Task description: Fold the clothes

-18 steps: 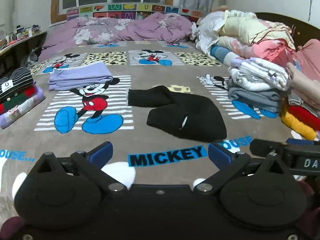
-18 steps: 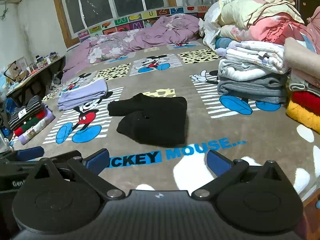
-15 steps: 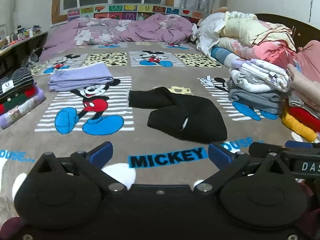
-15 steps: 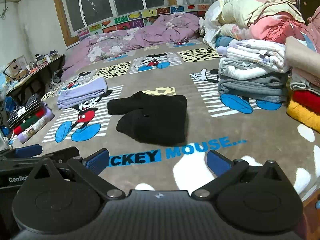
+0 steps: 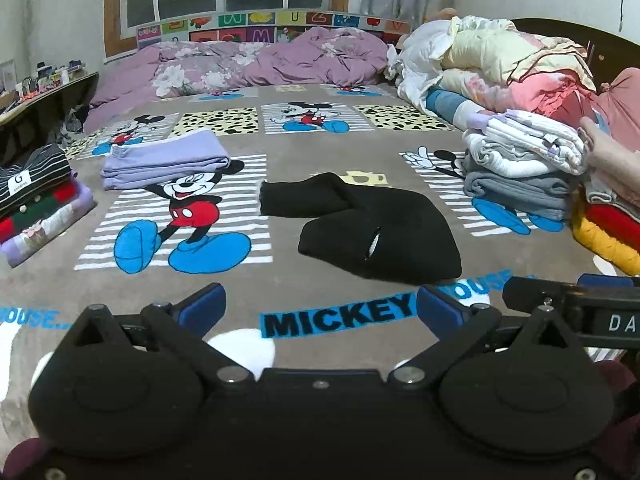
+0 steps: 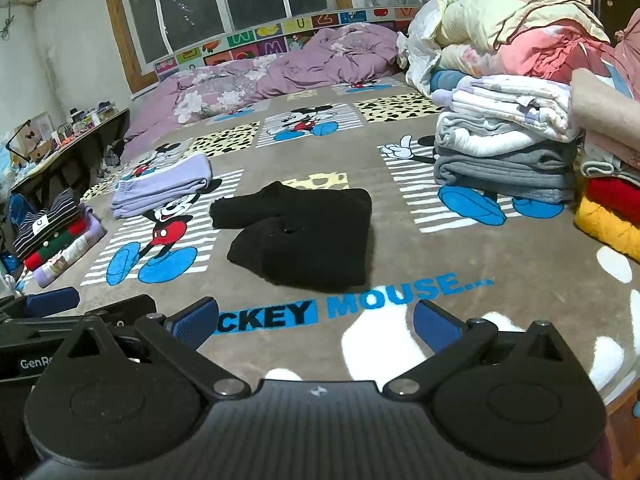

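A black garment (image 5: 368, 224) lies partly folded on the Mickey Mouse blanket (image 5: 288, 144), with one sleeve sticking out to the left. It also shows in the right wrist view (image 6: 304, 232). My left gripper (image 5: 320, 308) is open and empty, held back from the garment near the bed's front edge. My right gripper (image 6: 314, 322) is open and empty, beside the left one and also short of the garment. The left gripper's body (image 6: 60, 320) shows at the left of the right wrist view.
A folded lilac garment (image 5: 164, 160) lies at the left. A stack of folded clothes (image 5: 36, 200) sits at the far left edge. Piles of folded clothes and bedding (image 5: 520, 160) line the right side. A purple duvet (image 5: 260, 60) lies at the back.
Both grippers have shifted very slightly relative to the bed. The black garment has not moved.
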{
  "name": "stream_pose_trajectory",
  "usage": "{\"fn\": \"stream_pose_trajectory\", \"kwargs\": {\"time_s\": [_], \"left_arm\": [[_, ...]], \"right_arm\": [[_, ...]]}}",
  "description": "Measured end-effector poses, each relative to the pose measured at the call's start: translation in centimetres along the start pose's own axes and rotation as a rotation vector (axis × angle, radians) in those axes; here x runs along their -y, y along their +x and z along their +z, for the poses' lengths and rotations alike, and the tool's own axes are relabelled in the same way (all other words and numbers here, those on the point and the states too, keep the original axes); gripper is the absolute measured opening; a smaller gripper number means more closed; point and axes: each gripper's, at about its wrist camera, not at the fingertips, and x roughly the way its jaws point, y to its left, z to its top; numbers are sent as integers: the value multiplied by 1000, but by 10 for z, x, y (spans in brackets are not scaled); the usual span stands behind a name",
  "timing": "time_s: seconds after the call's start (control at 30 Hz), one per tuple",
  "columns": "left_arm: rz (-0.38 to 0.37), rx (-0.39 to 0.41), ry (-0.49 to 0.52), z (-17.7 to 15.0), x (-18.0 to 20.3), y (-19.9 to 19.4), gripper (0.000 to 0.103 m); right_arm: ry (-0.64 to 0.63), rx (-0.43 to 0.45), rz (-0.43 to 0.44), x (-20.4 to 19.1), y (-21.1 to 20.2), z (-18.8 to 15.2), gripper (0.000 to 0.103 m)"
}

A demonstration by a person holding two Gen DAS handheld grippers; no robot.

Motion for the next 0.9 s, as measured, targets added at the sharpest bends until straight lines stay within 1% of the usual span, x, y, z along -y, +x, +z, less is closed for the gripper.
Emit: {"fn": "stream_pose_trajectory", "kwargs": {"time_s": [0.33,0.9], "left_arm": [[13,-16,-11,-1,0,3,103],[8,-10,-20,-2,-1,2,103]], "right_arm": [[7,-15,6,1,1,1,103],[-4,-17,2,0,1,1,103]]}}
